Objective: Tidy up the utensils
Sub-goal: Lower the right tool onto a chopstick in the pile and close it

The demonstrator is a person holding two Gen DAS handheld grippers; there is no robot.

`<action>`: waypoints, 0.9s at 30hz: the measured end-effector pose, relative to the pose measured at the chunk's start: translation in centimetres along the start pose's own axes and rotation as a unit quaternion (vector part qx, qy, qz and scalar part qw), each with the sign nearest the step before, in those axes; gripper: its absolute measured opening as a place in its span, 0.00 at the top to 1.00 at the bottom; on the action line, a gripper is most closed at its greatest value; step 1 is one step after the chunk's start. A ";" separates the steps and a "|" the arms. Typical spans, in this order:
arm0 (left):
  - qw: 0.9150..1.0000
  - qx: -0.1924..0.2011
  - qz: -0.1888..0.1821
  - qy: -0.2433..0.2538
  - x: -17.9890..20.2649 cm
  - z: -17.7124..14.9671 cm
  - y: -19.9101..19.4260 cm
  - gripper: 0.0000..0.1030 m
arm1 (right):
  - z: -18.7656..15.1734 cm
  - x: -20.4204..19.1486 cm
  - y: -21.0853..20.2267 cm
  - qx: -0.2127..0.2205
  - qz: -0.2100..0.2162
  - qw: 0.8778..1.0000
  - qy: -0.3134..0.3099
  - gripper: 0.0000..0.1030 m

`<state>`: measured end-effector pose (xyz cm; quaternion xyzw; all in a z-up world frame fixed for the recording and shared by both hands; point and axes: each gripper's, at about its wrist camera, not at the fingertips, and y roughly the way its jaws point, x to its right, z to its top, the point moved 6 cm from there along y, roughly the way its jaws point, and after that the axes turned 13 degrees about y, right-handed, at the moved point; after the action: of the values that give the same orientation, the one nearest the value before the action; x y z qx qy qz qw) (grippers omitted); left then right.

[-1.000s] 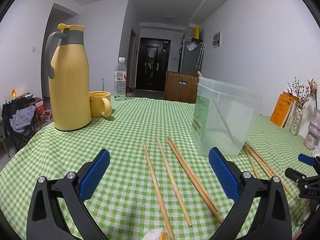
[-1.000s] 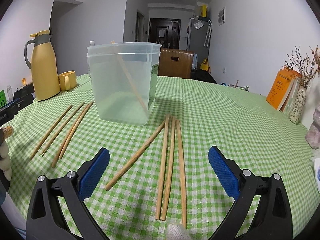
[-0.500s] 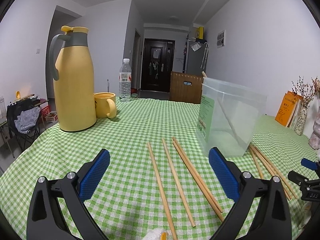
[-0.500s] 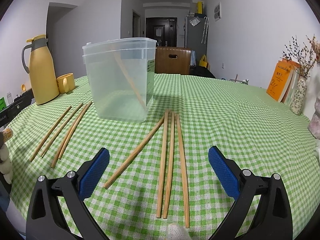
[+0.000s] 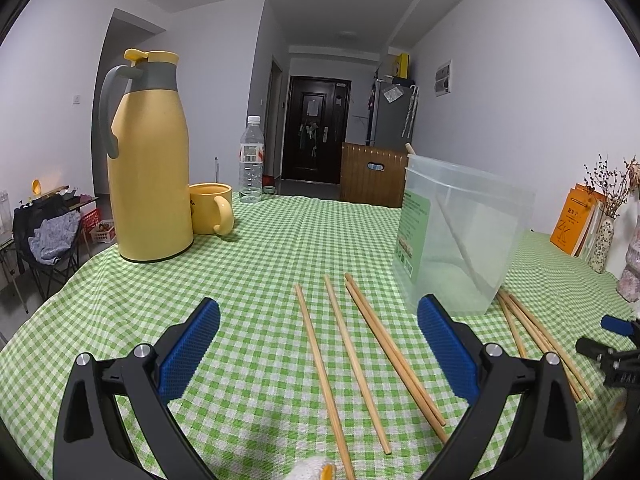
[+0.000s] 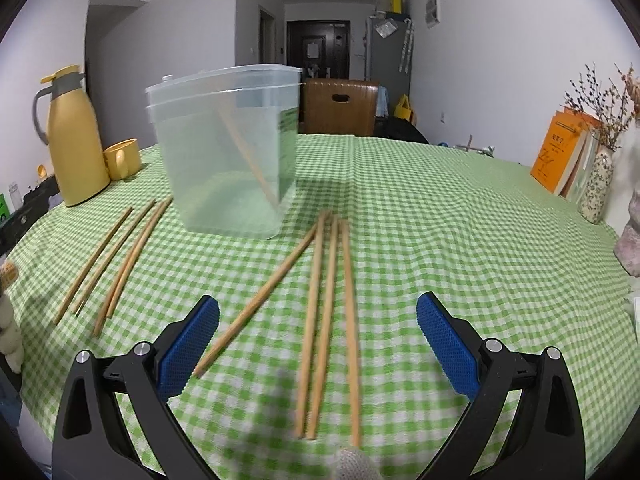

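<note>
Here the left gripper (image 5: 318, 344) hangs just above the green checked tablecloth (image 5: 260, 248) with its blue-padded fingers (image 5: 188, 354) spread wide and nothing between them. Under it lie four loose chopsticks (image 5: 352, 360), running away from the near edge of the table towards the clear plastic container (image 5: 464, 240); the two on the right lie touching each other. The container stands upright towards the middle of the table with one chopstick (image 5: 454, 226) leaning inside it, its tip poking over the rim. The right gripper (image 6: 318, 344) is likewise spread wide and empty, low over a second group of chopsticks (image 6: 326, 312): three lie nearly side by side, and a fourth (image 6: 264, 292) angles off to the left, its far end meeting the others just beside the container's base. Towards the table's left edge a yellow thermos jug (image 5: 150, 176) stands with a yellow mug (image 5: 210, 208) touching or just beside it, and a water bottle (image 5: 251, 160) stands at the far edge. Near the right edge an orange book (image 6: 560, 152) leans beside a patterned vase (image 6: 598, 186) of dried twigs.
</note>
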<state>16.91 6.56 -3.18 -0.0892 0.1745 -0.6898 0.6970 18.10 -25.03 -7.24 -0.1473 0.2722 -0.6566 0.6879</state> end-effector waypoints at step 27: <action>1.000 0.003 -0.003 -0.005 0.0 0.0 -0.1 0.07 | 0.2 2.6 8.0 -0.277 -0.017 0.961 0.007 0.90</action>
<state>16.86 6.60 -3.13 -0.0909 0.1684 -0.6922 0.6959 24.73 -26.86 -12.03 -0.3319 0.4460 -0.5679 0.6069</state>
